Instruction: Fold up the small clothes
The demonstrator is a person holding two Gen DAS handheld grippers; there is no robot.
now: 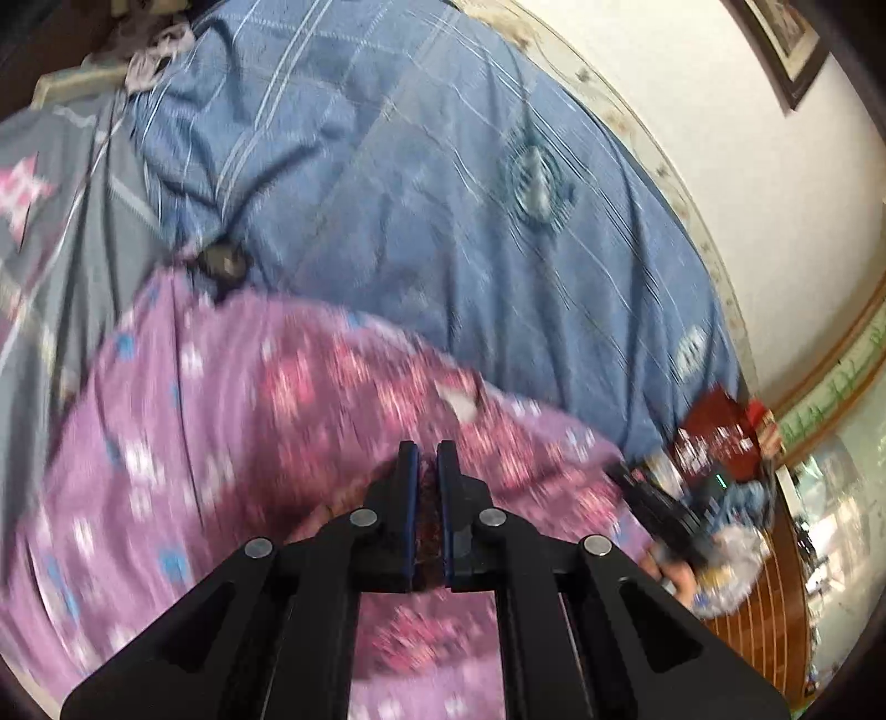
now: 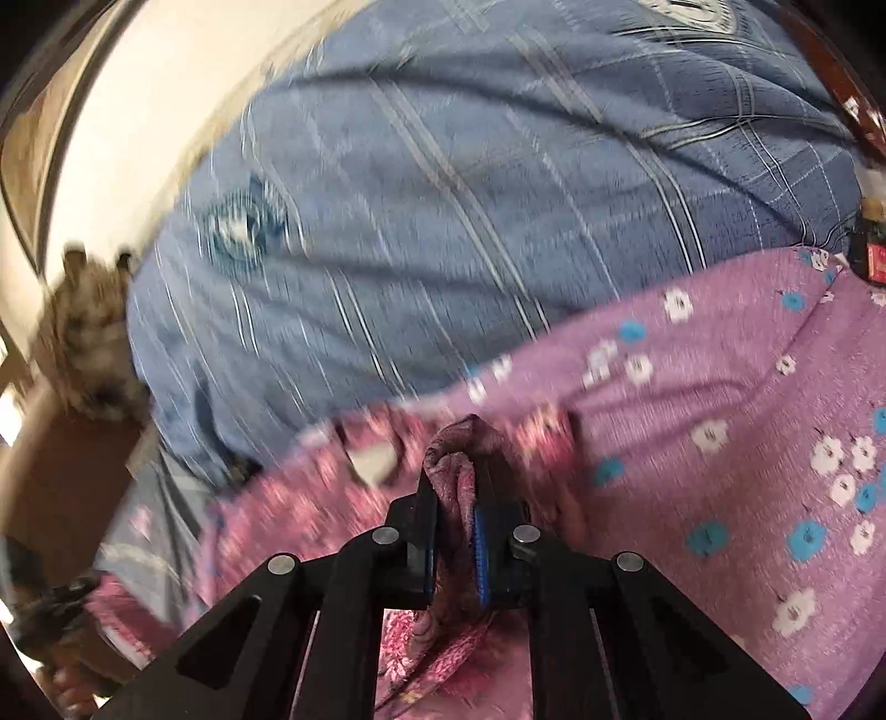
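Note:
A purple garment with white and blue flowers [image 1: 232,399] lies over a blue checked bedsheet [image 1: 443,210]. My left gripper [image 1: 427,451] is shut on a bunched edge of the garment, dark fabric showing between its pads. In the right wrist view the same garment [image 2: 692,387] spreads to the right. My right gripper [image 2: 457,471] is shut on a fold of its patterned edge, which sticks up between the fingers. The right gripper's body also shows in the left wrist view [image 1: 659,509] at the lower right. Both views are blurred by motion.
A grey patterned cloth [image 1: 50,232] lies at the left of the bed. A white wall [image 1: 747,138] runs along the far side, with a framed picture [image 1: 786,39]. Red and mixed items [image 1: 720,432] sit beyond the bed's corner. A small dark object [image 1: 221,260] lies on the sheet.

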